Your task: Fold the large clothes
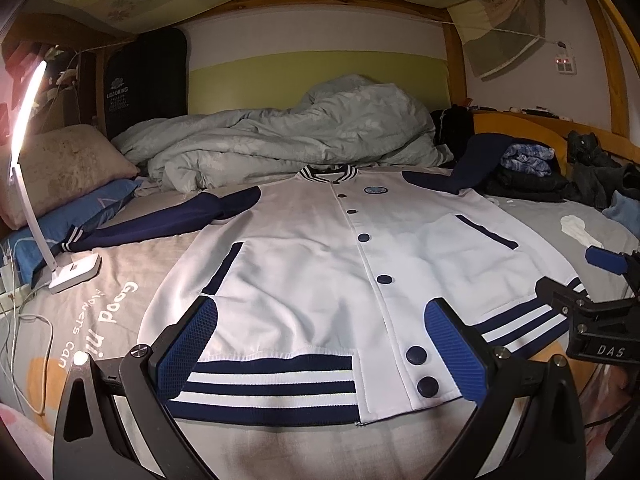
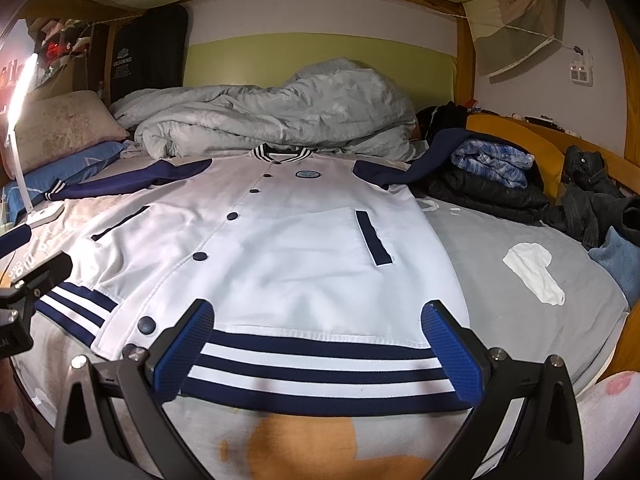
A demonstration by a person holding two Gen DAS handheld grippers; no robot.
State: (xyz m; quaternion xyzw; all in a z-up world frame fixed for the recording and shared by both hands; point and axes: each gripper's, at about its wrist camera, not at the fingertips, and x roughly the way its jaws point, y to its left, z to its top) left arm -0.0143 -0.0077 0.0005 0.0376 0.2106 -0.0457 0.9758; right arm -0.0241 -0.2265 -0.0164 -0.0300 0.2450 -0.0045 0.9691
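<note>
A white varsity jacket [image 1: 320,256] with navy sleeves, navy buttons and a navy-striped hem lies flat, front up, buttoned, on the grey bed sheet; it also shows in the right wrist view [image 2: 288,240]. My left gripper [image 1: 320,344] is open and empty, its blue pads just above the left half of the striped hem. My right gripper [image 2: 316,344] is open and empty above the right half of the hem. The right gripper's body shows in the left wrist view [image 1: 592,312]. The left sleeve [image 1: 152,224] stretches out to the left; the right sleeve [image 2: 424,160] runs up onto a clothes pile.
A lit white desk lamp [image 1: 72,272] with cables stands at the left on the sheet. A crumpled grey duvet [image 1: 288,136] and pillows [image 1: 64,168] lie at the back. A pile of dark clothes [image 2: 520,184] lies at the right, with a white cloth [image 2: 536,272] on the sheet.
</note>
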